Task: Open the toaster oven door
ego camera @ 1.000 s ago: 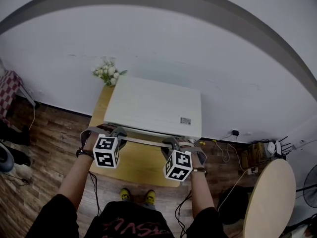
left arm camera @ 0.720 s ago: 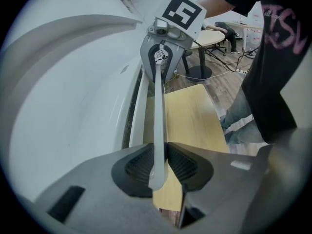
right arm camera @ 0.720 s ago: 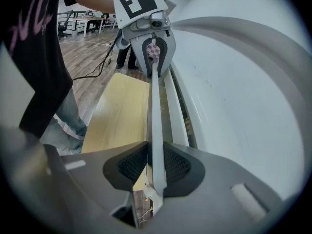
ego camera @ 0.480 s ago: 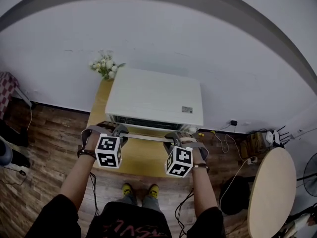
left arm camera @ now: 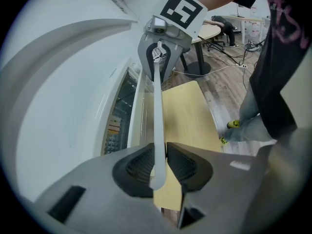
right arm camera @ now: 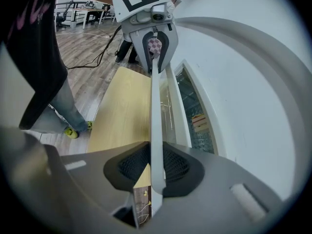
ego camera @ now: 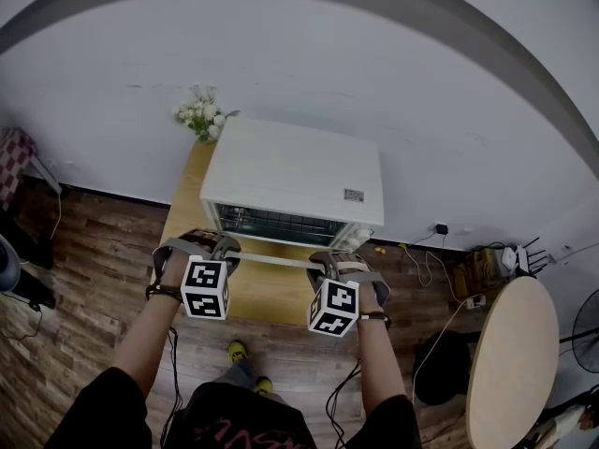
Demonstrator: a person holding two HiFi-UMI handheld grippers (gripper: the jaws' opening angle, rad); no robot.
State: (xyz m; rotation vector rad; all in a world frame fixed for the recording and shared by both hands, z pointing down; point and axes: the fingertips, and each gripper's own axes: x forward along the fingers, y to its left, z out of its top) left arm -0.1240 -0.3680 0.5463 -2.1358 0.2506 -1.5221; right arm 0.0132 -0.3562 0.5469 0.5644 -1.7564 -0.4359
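Observation:
The white toaster oven [ego camera: 292, 171] stands on a small wooden table [ego camera: 253, 293]. Its door is partly swung down, and the wire rack [ego camera: 281, 224] shows inside. My left gripper [ego camera: 217, 249] [left arm camera: 158, 165] grips the left end of the pale door handle [ego camera: 271, 261] [left arm camera: 158, 116], jaws closing, pads pressed on the bar. At the bar's right end my right gripper [ego camera: 328, 265] [right arm camera: 157, 162] also has its jaws closing on the handle [right arm camera: 156, 126]. Each gripper view shows the other gripper at the bar's far end.
A bunch of white flowers [ego camera: 201, 120] stands at the table's back left corner, against the wall. A round wooden table [ego camera: 515, 363] and cables [ego camera: 440, 288] lie to the right. The person's feet [ego camera: 245, 368] are by the table's front edge.
Both grippers have drawn the handle toward the person. The door has swung away from the oven front, and the rack inside has come into view.

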